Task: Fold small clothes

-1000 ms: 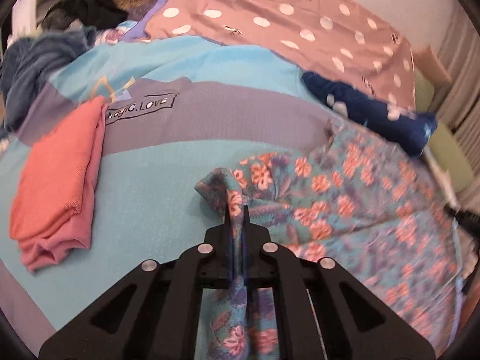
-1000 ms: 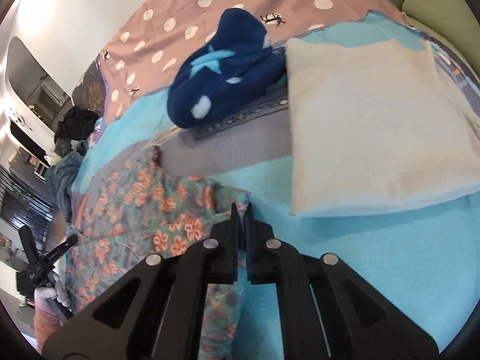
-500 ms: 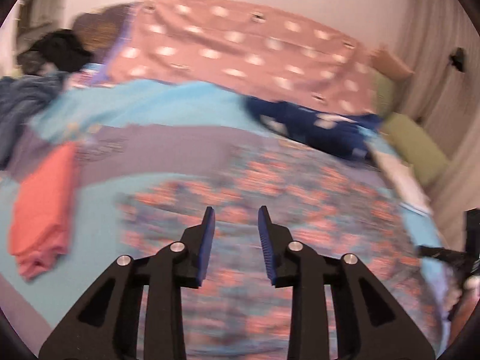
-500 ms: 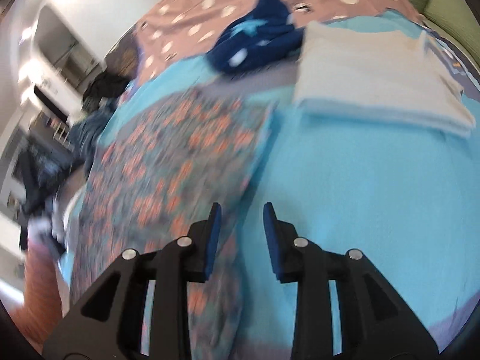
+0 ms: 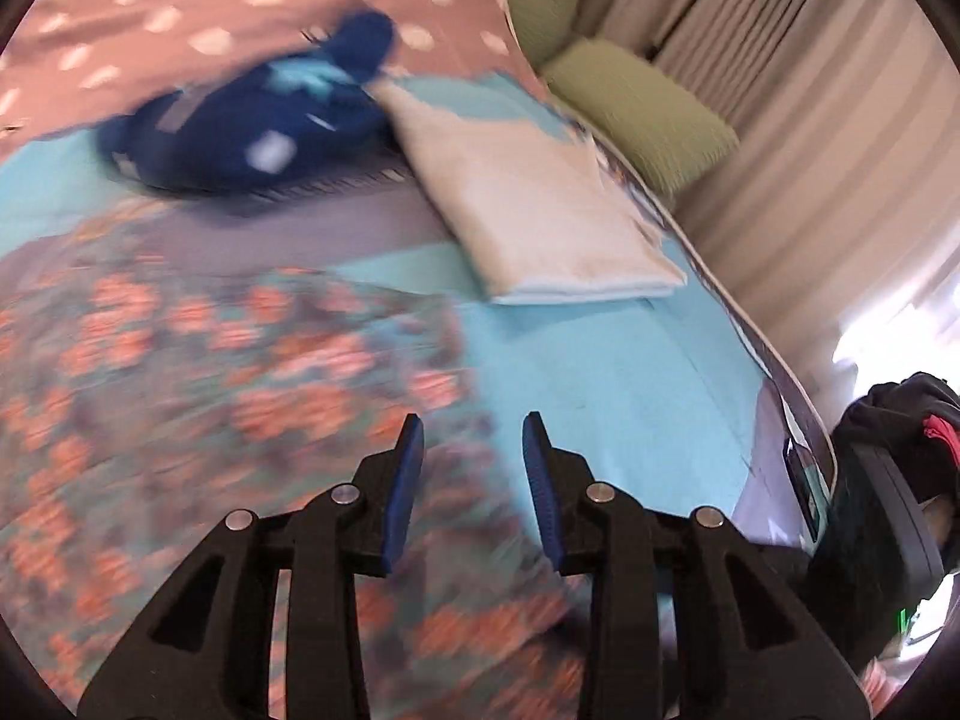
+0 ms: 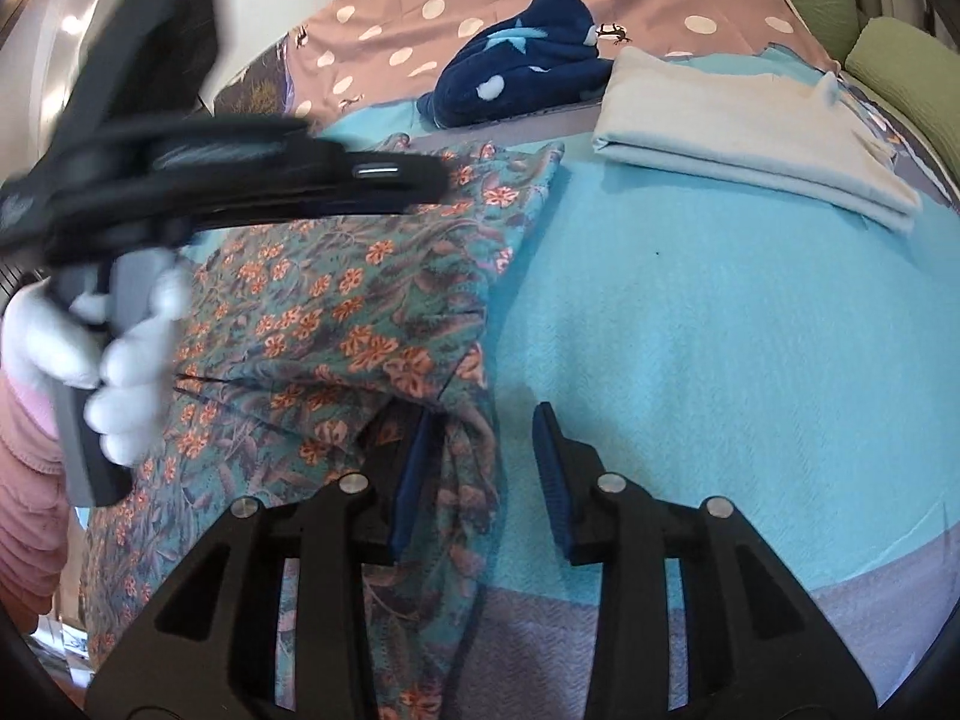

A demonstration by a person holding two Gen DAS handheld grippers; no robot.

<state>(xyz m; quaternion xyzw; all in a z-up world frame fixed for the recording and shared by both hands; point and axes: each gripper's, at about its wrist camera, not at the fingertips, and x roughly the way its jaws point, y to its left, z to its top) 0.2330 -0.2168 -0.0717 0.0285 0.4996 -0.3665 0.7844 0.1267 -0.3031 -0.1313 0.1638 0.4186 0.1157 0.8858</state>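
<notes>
Right wrist view is showing the floral cloth (image 6: 336,324) lying on the bed (image 6: 720,360), running from near to far, its right edge passing loosely between the right gripper (image 6: 480,468)'s parted jaws. Both grippers' jaws have just been opening; the left gripper (image 5: 471,480) is hovering empty over the cloth's right edge, so the right one is nearer that edge.

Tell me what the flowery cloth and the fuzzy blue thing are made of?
The flowery cloth looks like thin, soft woven fabric, maybe cotton or rayon: it lies limp with fine creases and a matte printed surface. The dark blue garment looks like plush fleece: thick, fuzzy, puffy at its folds. Neither fibre can be told for sure.
</notes>
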